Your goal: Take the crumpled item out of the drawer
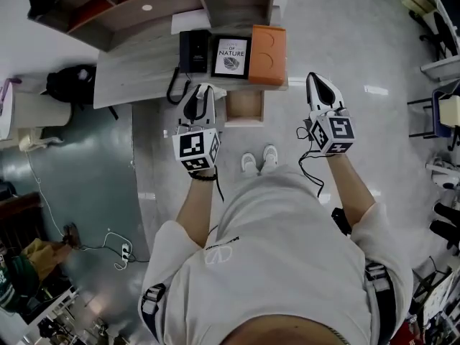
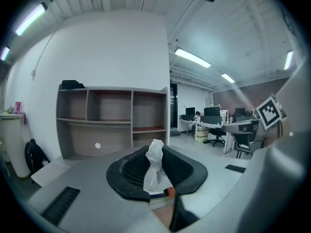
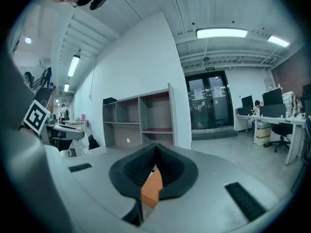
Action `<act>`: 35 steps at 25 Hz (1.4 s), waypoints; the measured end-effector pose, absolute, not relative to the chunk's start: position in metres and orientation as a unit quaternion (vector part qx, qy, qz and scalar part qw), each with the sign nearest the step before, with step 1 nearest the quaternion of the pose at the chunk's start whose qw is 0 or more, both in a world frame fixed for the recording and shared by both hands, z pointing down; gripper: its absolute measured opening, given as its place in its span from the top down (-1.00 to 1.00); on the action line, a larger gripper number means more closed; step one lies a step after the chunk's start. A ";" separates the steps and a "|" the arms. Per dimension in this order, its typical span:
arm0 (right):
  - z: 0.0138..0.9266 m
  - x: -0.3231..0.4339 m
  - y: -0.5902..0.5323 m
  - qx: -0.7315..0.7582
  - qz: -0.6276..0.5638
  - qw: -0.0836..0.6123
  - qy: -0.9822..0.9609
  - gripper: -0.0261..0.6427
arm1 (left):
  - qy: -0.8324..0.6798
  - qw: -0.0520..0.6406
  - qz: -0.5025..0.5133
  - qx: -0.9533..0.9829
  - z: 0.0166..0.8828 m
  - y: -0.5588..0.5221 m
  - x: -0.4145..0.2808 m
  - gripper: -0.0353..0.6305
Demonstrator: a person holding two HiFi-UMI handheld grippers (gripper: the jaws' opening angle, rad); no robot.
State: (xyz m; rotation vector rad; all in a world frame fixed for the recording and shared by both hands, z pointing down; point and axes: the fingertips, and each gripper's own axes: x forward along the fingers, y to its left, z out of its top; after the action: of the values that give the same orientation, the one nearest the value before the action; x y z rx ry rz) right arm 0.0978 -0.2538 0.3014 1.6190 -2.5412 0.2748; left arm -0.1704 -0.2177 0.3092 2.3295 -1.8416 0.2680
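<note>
**Holding the crumpled item clear of the open drawer**

The left claw (image 2: 156,150) is clamped on the crumpled item (image 2: 154,171), a white wad of what looks like tissue or thin paper. It stands upright between the dark pads and pokes out above them. From the head view the wad is too small to make out at the claw's tip, so how much of it the pads cover is uncertain. The drawer (image 1: 244,108) hangs open from the front edge of the table (image 1: 144,63), just right of the left claw, and its pale inside shows nothing in it. By that reading the removal looks essentially done.

The right claw (image 3: 154,152) has its jaws together on nothing. The orange seen past them is probably the orange box (image 1: 268,54) on the table.

The main risk is the grip itself. Soft paper compresses, so a slight easing of the pads or a quick swing could let the wad slide out and drop to the floor or back into the drawer. The open drawer also juts toward the person's legs, so a step forward could knock it.
</note>
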 end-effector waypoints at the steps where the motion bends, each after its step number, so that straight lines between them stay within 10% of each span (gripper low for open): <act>1: 0.294 0.101 -0.253 0.535 0.085 0.057 -0.838 0.93 | -0.618 0.074 0.082 0.778 0.300 -0.217 -0.172 0.66; 35: 0.198 0.175 -0.226 0.575 0.041 -0.007 -0.817 0.93 | -0.656 -0.039 -0.008 0.754 0.192 -0.180 -0.221 0.66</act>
State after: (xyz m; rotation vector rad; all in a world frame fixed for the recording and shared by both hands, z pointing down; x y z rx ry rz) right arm 0.1754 -0.2257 0.1980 1.8147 -2.5783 0.1285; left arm -0.2215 -0.1797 0.1921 2.4292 -2.1142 -0.0265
